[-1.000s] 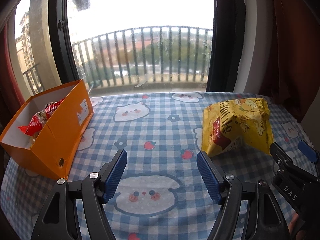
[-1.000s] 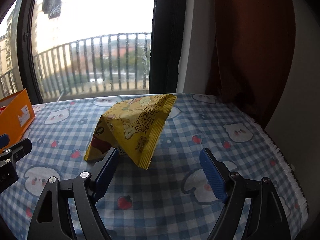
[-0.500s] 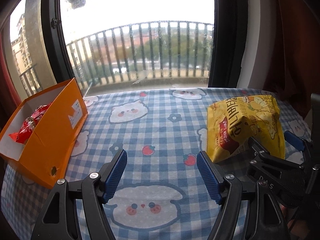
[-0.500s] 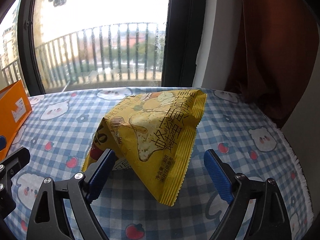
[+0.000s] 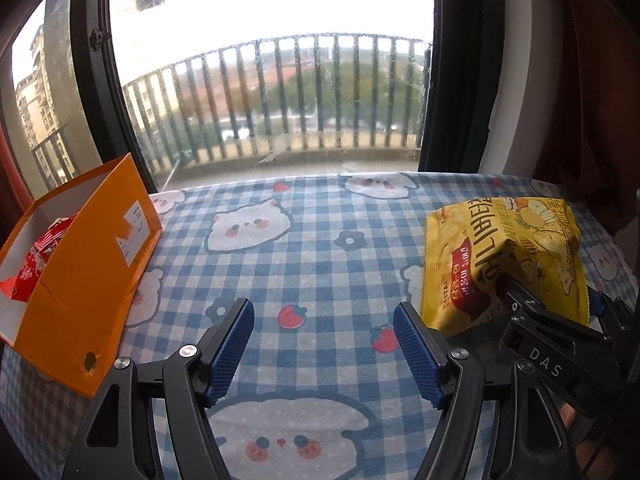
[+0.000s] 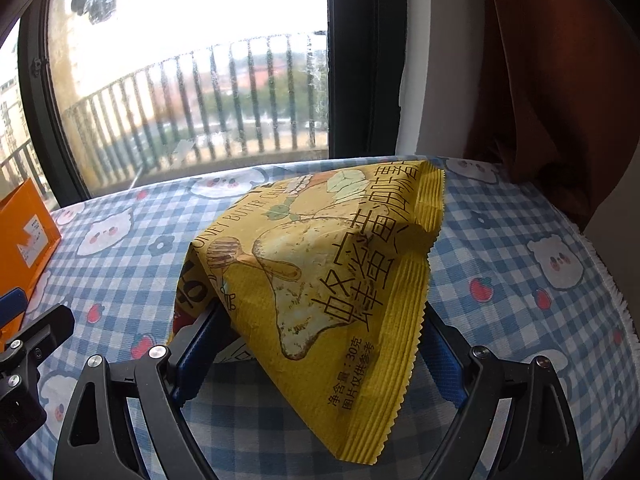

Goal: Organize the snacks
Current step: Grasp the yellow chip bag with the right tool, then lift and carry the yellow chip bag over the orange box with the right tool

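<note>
Yellow chip bag (image 6: 320,264): light, crinkly, crushable; right of orange box (image 5: 86,264); take crimped edge; right gripper (image 6: 320,344) straddles it unclenched; left gripper (image 5: 324,340) spread, empty

My left gripper (image 5: 324,344) points forward and down over the table (image 5: 320,240), its jaws standing apart with nothing between them; both blue ribbed pads (image 5: 232,346) face each other across bare cloth. My right gripper (image 6: 316,356) also tilts downward, and its jaws are spread wide, one to each side of the yellow snack bag (image 6: 320,264). The bag's lower edge sits between the pads, but I cannot see either pad pressing on it. From the left wrist view, the right gripper's black body reaches in at the lower right, beside the bag.
</note>
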Demonstrator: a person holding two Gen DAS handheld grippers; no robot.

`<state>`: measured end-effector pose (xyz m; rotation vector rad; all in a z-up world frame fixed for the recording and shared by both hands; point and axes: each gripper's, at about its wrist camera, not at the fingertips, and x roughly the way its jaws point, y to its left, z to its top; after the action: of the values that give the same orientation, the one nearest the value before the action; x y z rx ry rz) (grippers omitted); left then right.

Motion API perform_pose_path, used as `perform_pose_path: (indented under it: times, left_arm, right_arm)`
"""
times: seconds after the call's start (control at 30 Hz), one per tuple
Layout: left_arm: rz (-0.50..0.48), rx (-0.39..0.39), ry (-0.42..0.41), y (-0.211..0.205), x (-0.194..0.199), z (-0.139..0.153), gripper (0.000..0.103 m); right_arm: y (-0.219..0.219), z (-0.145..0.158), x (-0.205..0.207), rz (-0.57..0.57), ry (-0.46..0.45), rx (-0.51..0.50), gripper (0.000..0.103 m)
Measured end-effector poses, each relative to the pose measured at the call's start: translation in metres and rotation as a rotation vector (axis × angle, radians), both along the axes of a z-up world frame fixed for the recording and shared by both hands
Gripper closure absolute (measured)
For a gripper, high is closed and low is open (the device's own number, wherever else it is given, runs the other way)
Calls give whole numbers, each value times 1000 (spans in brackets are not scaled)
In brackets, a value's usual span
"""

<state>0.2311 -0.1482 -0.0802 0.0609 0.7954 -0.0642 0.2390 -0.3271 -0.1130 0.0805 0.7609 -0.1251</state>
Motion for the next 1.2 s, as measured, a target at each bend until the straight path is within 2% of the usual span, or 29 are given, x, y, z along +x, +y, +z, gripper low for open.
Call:
perform_pose_path:
  times: [0.03, 0.1, 0.2, 0.4, 0.7, 1.2]
  left_arm:
    - [1, -2, 0, 1, 1, 0, 29]
    - [5, -3, 3, 2, 2, -1, 29]
    - [6, -3, 7, 2, 4, -2, 29]
    - [3, 0, 12, 1, 3, -3, 29]
    - [-7, 1, 6, 0, -1, -1, 29]
    - [24, -5, -40, 29, -22, 20, 29]
  right_arm:
    - [-2, 0, 0, -8, -2, 29, 16]
    - [-5, -2, 3, -8, 10, 80, 40]
    - [1, -6, 9, 7, 44, 51, 61]
    - [3, -3, 5, 6, 3, 39, 76]
    - [12, 23, -14, 45, -97, 9, 78]
    - [39, 40, -37, 111, -118, 35, 78]
